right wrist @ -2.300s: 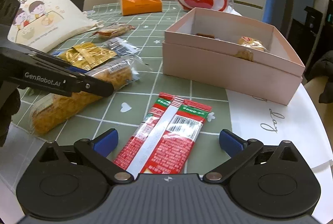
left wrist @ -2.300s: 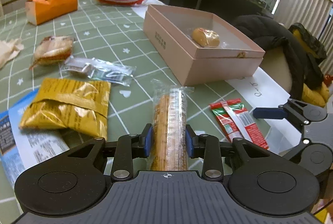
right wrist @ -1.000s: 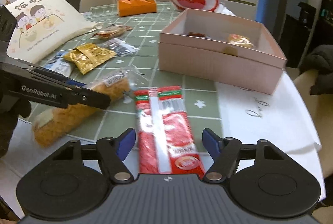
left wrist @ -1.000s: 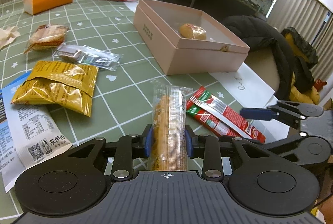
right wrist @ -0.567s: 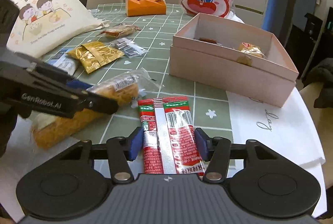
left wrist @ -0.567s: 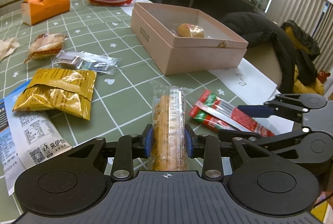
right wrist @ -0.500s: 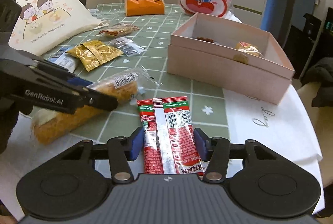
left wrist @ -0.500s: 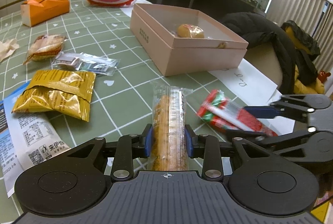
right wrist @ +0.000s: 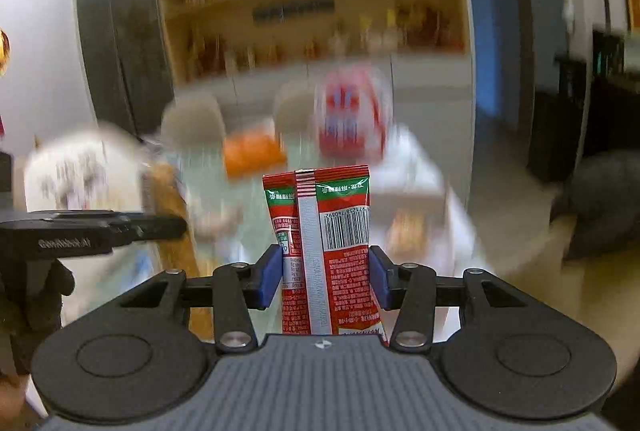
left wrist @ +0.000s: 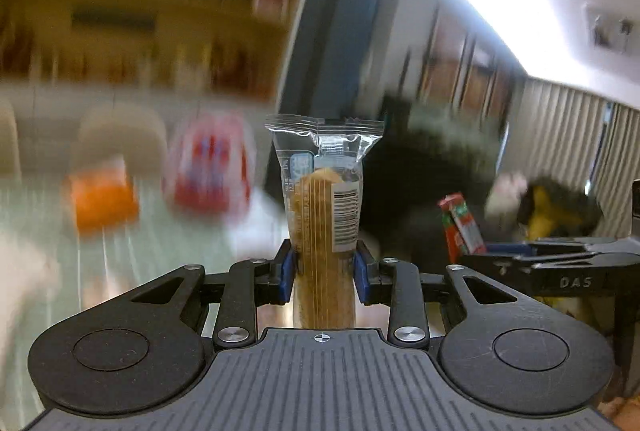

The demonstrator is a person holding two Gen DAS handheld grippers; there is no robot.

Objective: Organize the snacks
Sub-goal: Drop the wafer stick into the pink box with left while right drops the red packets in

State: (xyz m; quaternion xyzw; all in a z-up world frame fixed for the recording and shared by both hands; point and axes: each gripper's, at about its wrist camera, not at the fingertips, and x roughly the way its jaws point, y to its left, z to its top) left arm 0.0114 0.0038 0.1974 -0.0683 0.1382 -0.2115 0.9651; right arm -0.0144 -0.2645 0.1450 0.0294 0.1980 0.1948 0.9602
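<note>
My left gripper (left wrist: 324, 273) is shut on a long clear-wrapped biscuit pack (left wrist: 325, 215) and holds it up in the air, pointing forward. My right gripper (right wrist: 325, 279) is shut on a red and green snack packet (right wrist: 324, 231), also lifted. The red packet (left wrist: 460, 227) and the right gripper show at the right of the left wrist view. The left gripper's arm (right wrist: 92, 229) and the biscuit pack (right wrist: 168, 191) show at the left of the right wrist view. The background is blurred by motion.
Blurred behind: an orange box (right wrist: 254, 153), a red and white rabbit bag (right wrist: 352, 119), a white printed bag (right wrist: 80, 175), the pink box (right wrist: 412, 187), chairs and shelving. A dark jacket (left wrist: 424, 183) lies to the right.
My right gripper closed on the red packet. Both grippers then lifted their packs off the table and tilted upward fast, so the view now faces the room.
</note>
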